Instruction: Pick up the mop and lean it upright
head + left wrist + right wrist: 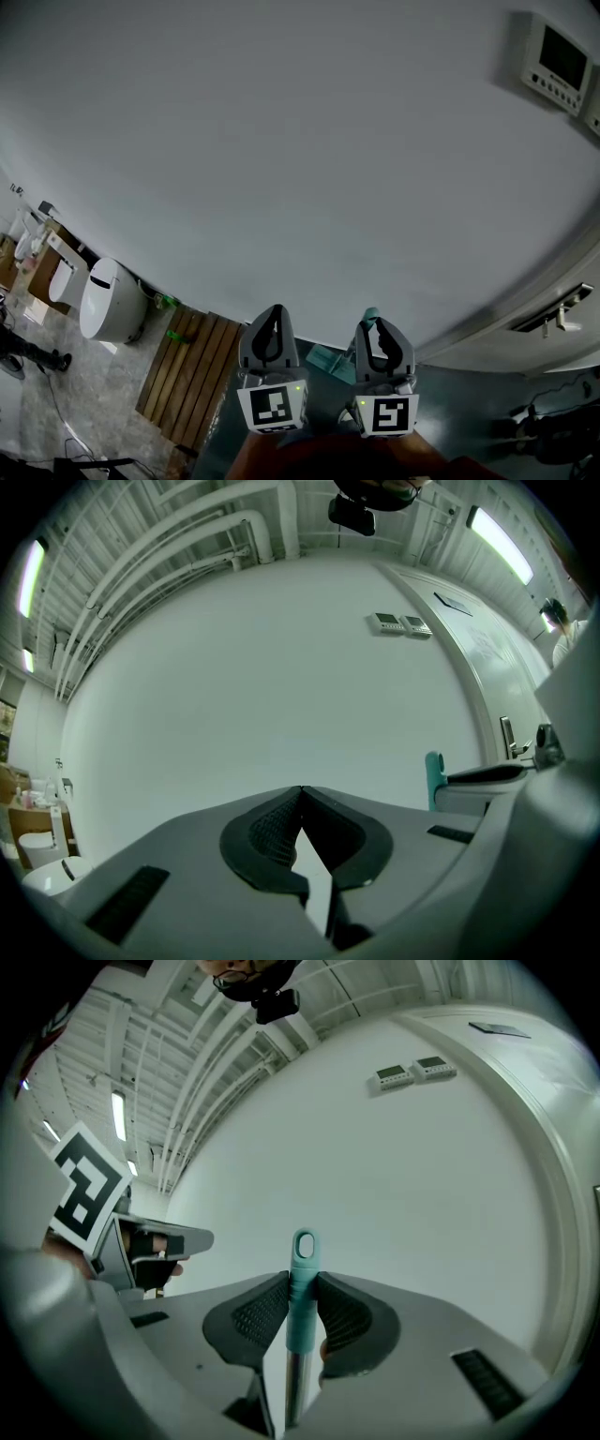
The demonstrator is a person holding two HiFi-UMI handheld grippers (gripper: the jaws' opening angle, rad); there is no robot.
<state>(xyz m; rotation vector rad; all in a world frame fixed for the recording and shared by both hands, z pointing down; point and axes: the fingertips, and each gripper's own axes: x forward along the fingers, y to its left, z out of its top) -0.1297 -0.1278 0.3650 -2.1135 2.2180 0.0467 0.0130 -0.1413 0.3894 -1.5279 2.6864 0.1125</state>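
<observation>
The mop's handle (301, 1288) stands upright between the jaws of my right gripper (302, 1309), which is shut on its teal grip; the metal shaft runs down below and the teal hang loop rises above the fingertips. In the head view the teal tip (371, 316) pokes up at the right gripper (380, 342), and a teal mop part (330, 361) shows low between the two grippers. My left gripper (300, 829) is shut with nothing in it, beside the right one (270, 339). Both point at the white wall (309, 169). The teal handle (434, 775) also shows in the left gripper view.
A white toilet (108, 302) and a wooden slat mat (192, 370) lie at the lower left by the wall. Two wall control panels (555, 61) hang at the upper right. A door with a handle (511, 738) is at the right.
</observation>
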